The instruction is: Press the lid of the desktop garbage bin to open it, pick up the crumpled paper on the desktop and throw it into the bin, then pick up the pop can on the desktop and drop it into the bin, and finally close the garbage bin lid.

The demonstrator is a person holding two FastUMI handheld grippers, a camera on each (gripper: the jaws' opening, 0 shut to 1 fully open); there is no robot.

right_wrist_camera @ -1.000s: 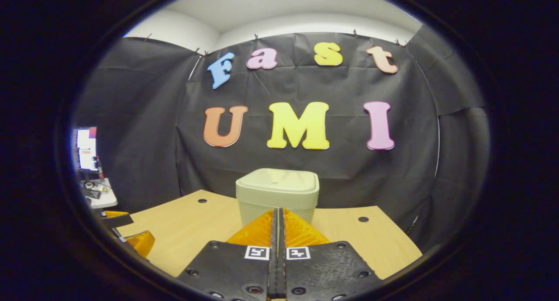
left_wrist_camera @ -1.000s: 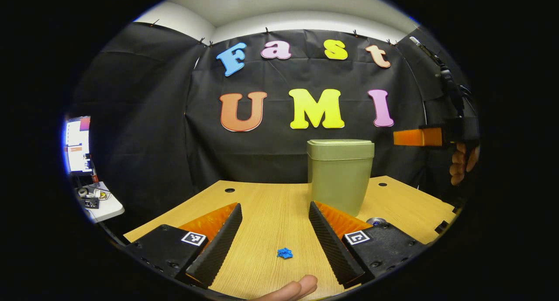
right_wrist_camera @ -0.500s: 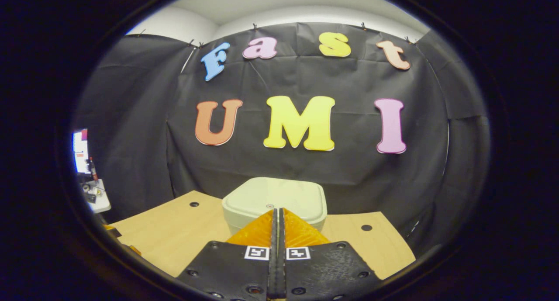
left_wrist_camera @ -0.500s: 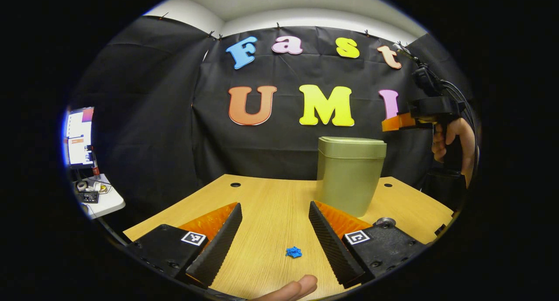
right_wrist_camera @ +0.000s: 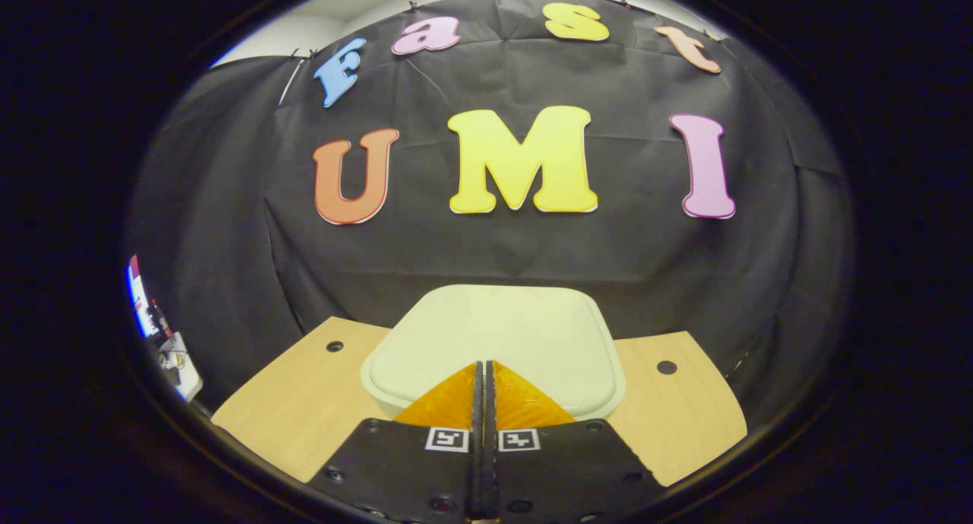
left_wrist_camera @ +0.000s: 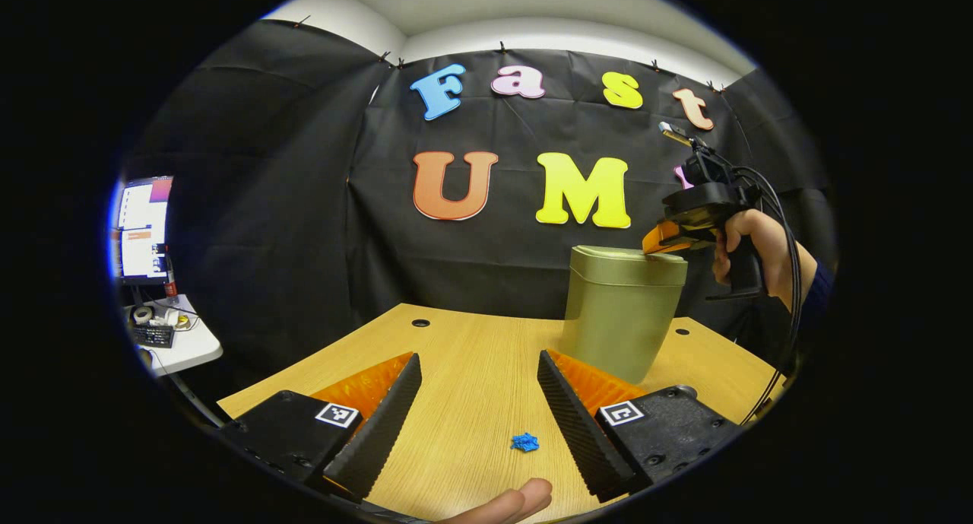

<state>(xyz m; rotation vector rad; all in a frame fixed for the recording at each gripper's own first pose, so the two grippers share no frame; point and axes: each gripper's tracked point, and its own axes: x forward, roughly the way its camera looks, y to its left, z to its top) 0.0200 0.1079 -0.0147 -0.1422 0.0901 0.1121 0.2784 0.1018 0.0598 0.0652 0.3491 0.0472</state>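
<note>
Black cloth walls close off the booth behind a pale wooden surface (left_wrist_camera: pixel 471 357) with small round cable holes near its far corners. On that surface stands the green garbage bin (left_wrist_camera: pixel 619 315), at about 1 o'clock in the left gripper view, its lid (right_wrist_camera: pixel 494 345) down and flat. The right gripper (left_wrist_camera: pixel 655 242), held by a hand (left_wrist_camera: pixel 760 254) coming in from 3 o'clock with cables trailing from it, has its tip resting at the lid's near right edge; in the right gripper view its fingers are pressed together with no gap, pointing down at the lid's near edge at 6 o'clock.

The left gripper (left_wrist_camera: pixel 479 410) hangs low over the surface with its fingers spread wide, gripping nothing. Between them, near 6 o'clock, lies the small blue crumpled paper (left_wrist_camera: pixel 524 442), apart from both fingers and well short of the bin. A fingertip (left_wrist_camera: pixel 509 503) shows at the bottom edge just below the paper. The left gripper's right finger stands in front of the bin's base.

At 9 o'clock in the left gripper view, outside the booth, a lit monitor (left_wrist_camera: pixel 143 227) stands above a white side table (left_wrist_camera: pixel 186 349) strewn with small items.
</note>
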